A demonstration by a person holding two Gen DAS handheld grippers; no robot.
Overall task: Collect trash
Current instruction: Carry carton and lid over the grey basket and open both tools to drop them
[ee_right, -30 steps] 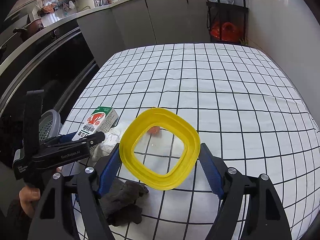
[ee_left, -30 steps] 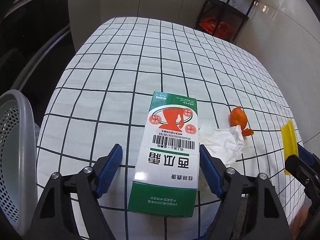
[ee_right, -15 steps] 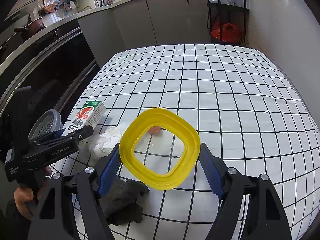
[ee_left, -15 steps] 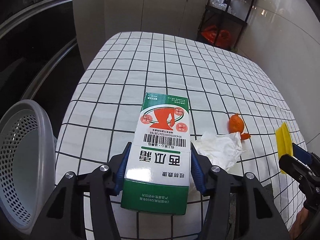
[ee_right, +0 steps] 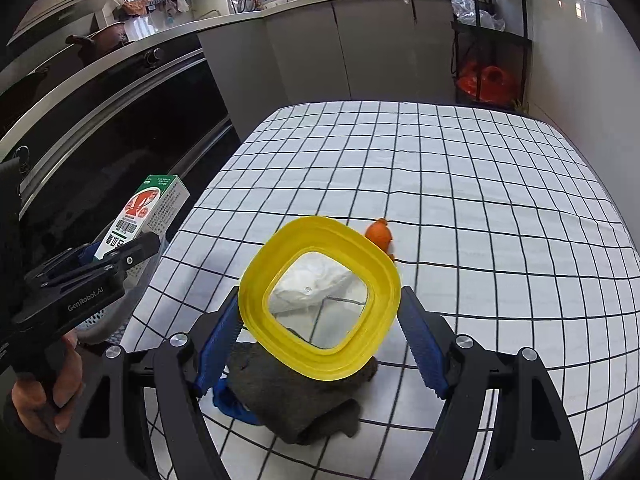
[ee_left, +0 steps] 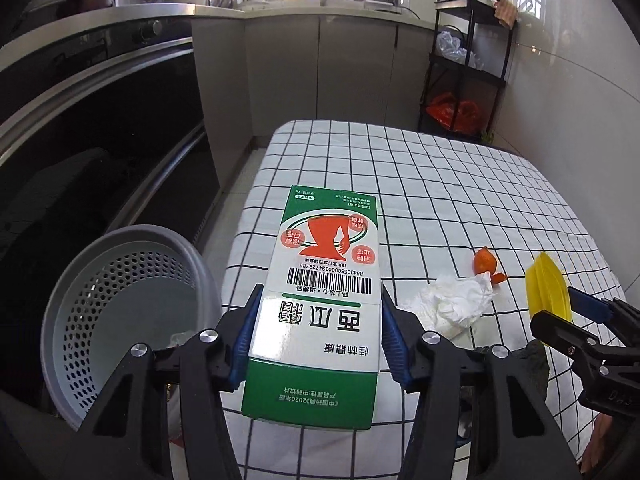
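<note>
Between my left hand-held gripper's (ee_left: 316, 336) blue pads sits the green-and-white carton (ee_left: 320, 300), clamped on both sides and lifted clear of the checked desk (ee_left: 420, 184). Grey perforated bin (ee_left: 120, 312) stands just left, off the desk edge, its mouth open. Crumpled tissue (ee_left: 460, 300) and orange peel (ee_left: 486, 262) lie on the desk to the right. Step in hand, as I judge it: carrying the carton to the bin. Next move calls for a swing left over the rim, then release.

Right wrist view: my right hand-held gripper (ee_right: 320, 332) holds the yellow lid (ee_right: 320, 300) by its edges, above a dark cloth (ee_right: 304, 400). Carton visible far left, over the bin.
</note>
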